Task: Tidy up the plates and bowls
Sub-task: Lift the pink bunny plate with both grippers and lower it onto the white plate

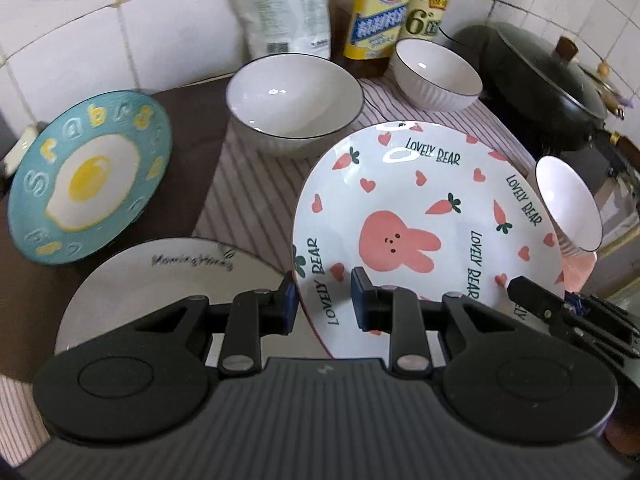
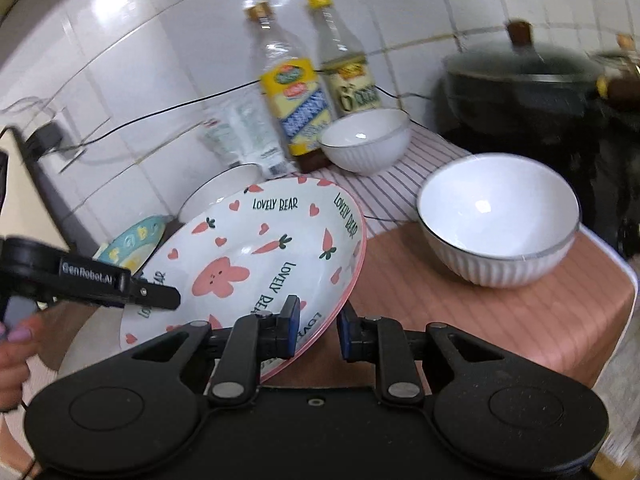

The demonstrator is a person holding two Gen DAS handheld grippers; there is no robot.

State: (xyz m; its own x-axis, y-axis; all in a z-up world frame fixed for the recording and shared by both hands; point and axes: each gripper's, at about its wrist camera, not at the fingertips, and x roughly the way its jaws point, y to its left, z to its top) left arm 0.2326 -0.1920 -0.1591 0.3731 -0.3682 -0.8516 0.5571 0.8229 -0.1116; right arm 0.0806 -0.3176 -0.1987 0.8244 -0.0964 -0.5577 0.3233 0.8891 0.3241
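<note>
Both grippers hold the white "Lovely Bear" rabbit plate (image 1: 420, 216) tilted above the counter. My left gripper (image 1: 324, 300) is shut on its near left rim. My right gripper (image 2: 318, 322) is shut on its right rim (image 2: 352, 280); the plate's face shows in the right wrist view (image 2: 256, 264). A grey-white plate (image 1: 168, 280) lies under the left gripper. A teal fried-egg plate (image 1: 88, 176) leans at the left. A large white bowl (image 1: 294, 100) and a smaller bowl (image 1: 438, 72) stand behind. Another white bowl (image 2: 500, 220) sits on a pink mat.
Two bottles (image 1: 380, 12) and a white pouch (image 1: 288, 8) stand against the tiled wall. A black lidded pan (image 1: 552, 80) sits at the right. A striped cloth (image 1: 256, 184) covers the counter. The pink mat (image 2: 500, 320) ends at the right.
</note>
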